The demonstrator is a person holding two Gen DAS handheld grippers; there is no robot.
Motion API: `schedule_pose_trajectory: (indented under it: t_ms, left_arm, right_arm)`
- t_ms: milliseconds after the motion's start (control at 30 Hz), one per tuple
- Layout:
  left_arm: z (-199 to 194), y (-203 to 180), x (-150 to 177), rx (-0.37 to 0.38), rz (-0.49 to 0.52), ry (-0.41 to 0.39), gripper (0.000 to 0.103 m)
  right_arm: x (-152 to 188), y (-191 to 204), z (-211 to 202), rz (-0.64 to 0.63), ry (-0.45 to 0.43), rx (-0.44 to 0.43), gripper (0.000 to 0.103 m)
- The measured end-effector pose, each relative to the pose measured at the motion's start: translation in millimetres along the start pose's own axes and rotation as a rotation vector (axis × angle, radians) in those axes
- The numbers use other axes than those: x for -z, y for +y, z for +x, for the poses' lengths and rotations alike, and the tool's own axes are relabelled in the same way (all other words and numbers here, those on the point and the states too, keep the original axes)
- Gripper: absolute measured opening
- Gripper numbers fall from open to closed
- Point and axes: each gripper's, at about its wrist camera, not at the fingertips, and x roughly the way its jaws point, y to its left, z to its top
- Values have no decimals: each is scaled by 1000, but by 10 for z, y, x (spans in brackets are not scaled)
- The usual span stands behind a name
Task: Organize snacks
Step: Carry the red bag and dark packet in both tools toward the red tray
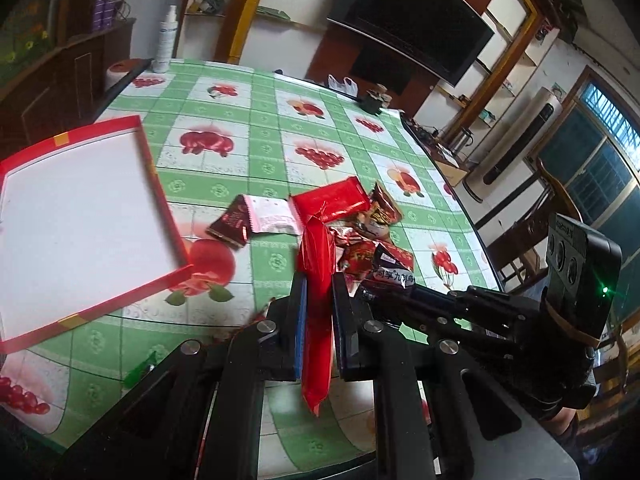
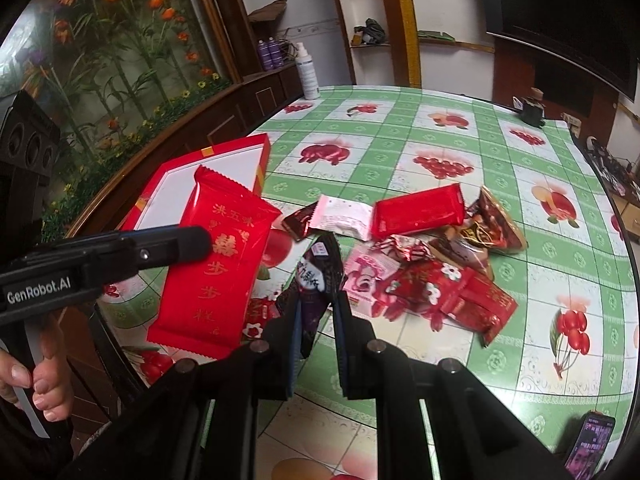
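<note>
The left gripper (image 1: 318,280) pinches a red packet (image 2: 218,264) edge-on between its fingers, lifted off the surface (image 1: 256,128), long axis running along the fingers. The open red box (image 1: 80,216) lies at about ten o'clock from those fingers, near but apart, so the left hand looks the one to carry its packet over there. The right gripper (image 2: 318,304) has its fingers narrowed around a dark purple packet (image 2: 316,280) standing up between them; whether it is fully clamped I cannot tell. The remaining snack pile (image 2: 432,264) lies at one o'clock from the right fingers.
</note>
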Motion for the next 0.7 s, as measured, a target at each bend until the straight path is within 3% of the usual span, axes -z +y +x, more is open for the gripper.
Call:
schedule_pose_trajectory:
  t_ms: [700]
  left_arm:
    - [-383,336,-122,-46,-52,-78,11]
  right_arm:
    - [-308,349,103,-90,28,-57,17]
